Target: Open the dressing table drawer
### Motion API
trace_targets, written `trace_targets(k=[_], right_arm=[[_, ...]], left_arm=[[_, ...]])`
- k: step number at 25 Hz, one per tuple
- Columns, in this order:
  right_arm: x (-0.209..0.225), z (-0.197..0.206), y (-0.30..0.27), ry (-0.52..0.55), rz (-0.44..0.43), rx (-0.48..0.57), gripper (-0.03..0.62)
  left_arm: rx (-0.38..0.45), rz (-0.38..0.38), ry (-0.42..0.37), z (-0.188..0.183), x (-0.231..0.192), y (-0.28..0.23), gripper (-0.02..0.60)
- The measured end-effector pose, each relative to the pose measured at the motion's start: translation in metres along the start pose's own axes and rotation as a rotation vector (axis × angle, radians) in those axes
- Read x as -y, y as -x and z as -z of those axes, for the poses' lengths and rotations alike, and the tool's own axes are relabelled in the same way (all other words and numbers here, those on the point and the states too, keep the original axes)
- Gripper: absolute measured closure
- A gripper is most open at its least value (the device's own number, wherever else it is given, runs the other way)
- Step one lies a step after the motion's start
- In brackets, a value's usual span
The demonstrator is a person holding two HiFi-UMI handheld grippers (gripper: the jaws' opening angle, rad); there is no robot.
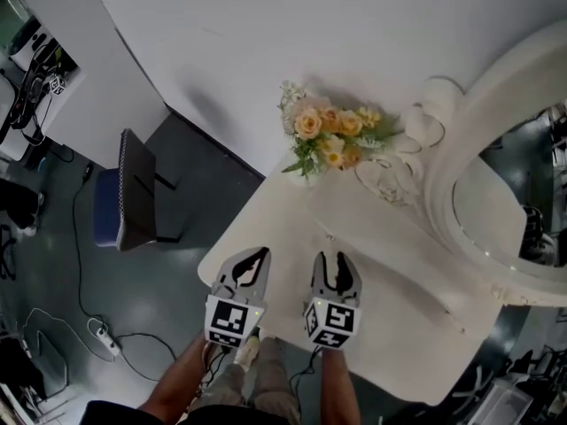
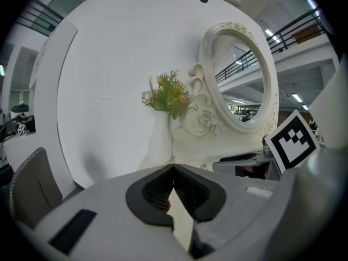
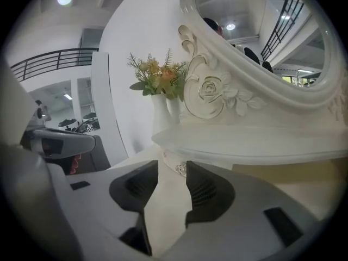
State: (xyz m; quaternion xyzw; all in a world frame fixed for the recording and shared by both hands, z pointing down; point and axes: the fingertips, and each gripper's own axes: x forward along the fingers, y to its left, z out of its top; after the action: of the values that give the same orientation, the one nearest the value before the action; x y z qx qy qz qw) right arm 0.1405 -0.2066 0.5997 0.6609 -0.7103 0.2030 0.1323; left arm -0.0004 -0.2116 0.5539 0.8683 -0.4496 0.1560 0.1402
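The white dressing table (image 1: 266, 211) carries an oval mirror (image 1: 496, 202) and a vase of peach flowers (image 1: 332, 135). A raised drawer box (image 1: 381, 237) sits under the mirror. Its small crystal knob (image 3: 180, 169) shows just beyond my right gripper (image 3: 172, 166), whose jaws stand apart with nothing between them. In the left gripper view the same knob (image 2: 204, 167) lies a little right of my left gripper (image 2: 173, 167), whose pads meet at the tips and hold nothing. In the head view the left gripper (image 1: 259, 257) and right gripper (image 1: 333, 259) hover side by side over the table's front edge.
A dark chair (image 1: 133, 189) stands on the floor left of the table. Cables and a power strip (image 1: 102, 339) lie on the grey floor. A white wall panel (image 1: 266, 42) backs the table. The person's legs (image 1: 257, 379) are at the table's front.
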Motion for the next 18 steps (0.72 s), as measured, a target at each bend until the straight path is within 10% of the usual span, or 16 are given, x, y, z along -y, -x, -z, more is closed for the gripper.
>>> trace_targets(k=[18], right_arm=[[0.01,0.018,-0.049,-0.028,0.019,-0.047,0.428]], left_arm=[[-0.053,-0.015,0.056,0.027,-0.009,-0.034,0.58]])
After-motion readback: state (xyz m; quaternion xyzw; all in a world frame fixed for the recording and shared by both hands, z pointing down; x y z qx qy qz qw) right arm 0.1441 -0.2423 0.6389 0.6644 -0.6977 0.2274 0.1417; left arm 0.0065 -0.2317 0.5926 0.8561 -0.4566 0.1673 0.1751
